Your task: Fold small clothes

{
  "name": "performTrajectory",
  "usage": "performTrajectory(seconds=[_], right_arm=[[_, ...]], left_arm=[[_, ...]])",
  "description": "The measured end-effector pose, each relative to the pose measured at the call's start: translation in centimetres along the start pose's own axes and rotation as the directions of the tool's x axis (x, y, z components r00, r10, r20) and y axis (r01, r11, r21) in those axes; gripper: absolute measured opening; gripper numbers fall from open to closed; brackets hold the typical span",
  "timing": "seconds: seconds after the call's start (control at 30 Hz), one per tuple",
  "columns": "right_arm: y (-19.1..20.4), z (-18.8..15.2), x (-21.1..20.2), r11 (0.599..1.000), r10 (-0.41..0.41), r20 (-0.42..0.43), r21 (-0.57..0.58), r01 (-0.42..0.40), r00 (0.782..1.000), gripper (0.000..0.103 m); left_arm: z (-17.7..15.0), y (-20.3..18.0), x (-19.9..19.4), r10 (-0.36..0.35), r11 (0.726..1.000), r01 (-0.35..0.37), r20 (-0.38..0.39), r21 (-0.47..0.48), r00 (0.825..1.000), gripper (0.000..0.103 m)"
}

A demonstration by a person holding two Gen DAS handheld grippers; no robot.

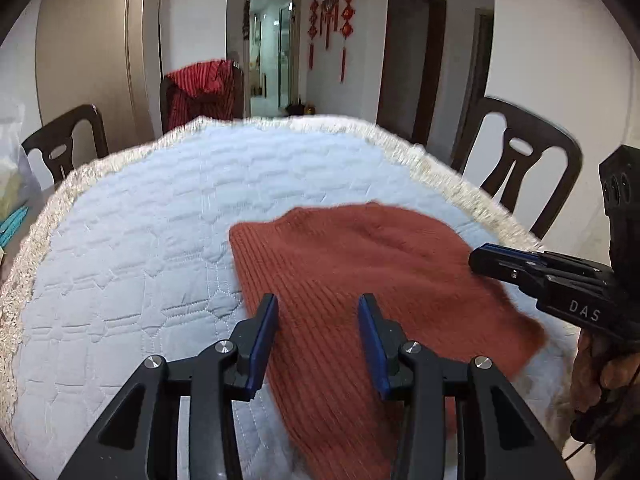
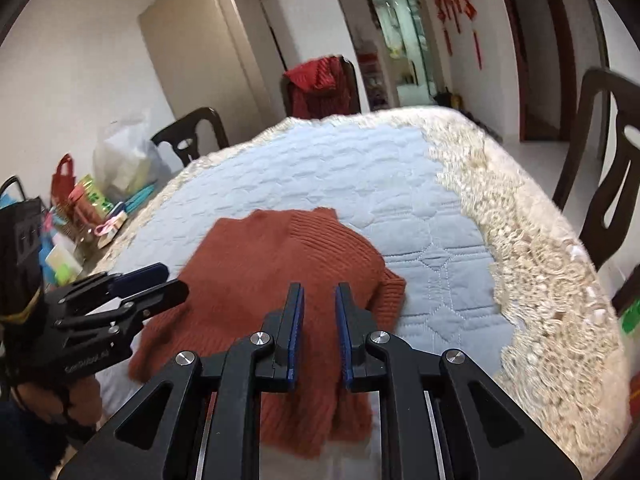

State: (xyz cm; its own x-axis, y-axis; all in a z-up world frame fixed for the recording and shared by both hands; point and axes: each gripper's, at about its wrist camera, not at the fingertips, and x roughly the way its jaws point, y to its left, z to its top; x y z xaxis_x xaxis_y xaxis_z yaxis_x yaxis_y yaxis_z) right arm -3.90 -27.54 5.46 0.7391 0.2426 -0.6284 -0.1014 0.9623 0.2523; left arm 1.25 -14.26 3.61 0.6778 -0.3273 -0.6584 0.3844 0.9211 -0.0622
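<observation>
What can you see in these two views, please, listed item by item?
sweater: 1, rust red knit, lying on the quilt under both grippers
quilt: 1, pale blue with cream lace edge, covering the table
chairs: at least 4, dark wood, around the table
red garment: 1, red, draped on the far chair
clutter: several bags and packets, mixed colours, left end of the table
wall ornaments: 3, red, on the far wall
left gripper: 1, black with blue pads, open above the sweater
right gripper: 1, black with blue pads, narrowly open above the sweater
</observation>
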Motion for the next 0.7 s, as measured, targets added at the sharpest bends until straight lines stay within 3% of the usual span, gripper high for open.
performTrajectory(seconds=[0.1, 0.2, 0.43, 0.53, 0.7], right_arm=[[-1.2, -0.4, 2.0, 0.999, -0.006, -0.064, 0.052, 0.01, 0.998, 0.017], [-2.6, -0.6, 1.6, 0.992, 0.036, -0.054, 0.121, -0.029, 0.998, 0.027], [-4.2, -1.0, 0.1, 0.969, 0.107, -0.05, 0.23, -0.093, 0.993, 0.03], [-4.6, -1.3, 0.2, 0.959, 0.136, -0.057, 0.257, -0.117, 0.989, 0.044], [-4.5, -1.3, -0.2, 0.955, 0.147, -0.043, 0.267, -0.13, 0.988, 0.045]], left_arm=[[-0.5, 0.1, 0.5, 0.01, 1.0, -0.01, 0.004, 0.004, 1.0, 0.051], [-0.6, 0.3, 0.2, -0.002, 1.0, 0.002, 0.005, -0.007, 1.0, 0.051], [-0.6, 2.3, -0.8, -0.014, 0.996, 0.015, 0.015, -0.083, 1.0, 0.051], [-0.7, 3.1, -0.8, -0.009, 0.994, 0.01, 0.008, -0.113, 1.0, 0.052], [-0.9, 3.7, -1.0, -0.017, 0.991, 0.019, 0.02, -0.132, 1.0, 0.052]])
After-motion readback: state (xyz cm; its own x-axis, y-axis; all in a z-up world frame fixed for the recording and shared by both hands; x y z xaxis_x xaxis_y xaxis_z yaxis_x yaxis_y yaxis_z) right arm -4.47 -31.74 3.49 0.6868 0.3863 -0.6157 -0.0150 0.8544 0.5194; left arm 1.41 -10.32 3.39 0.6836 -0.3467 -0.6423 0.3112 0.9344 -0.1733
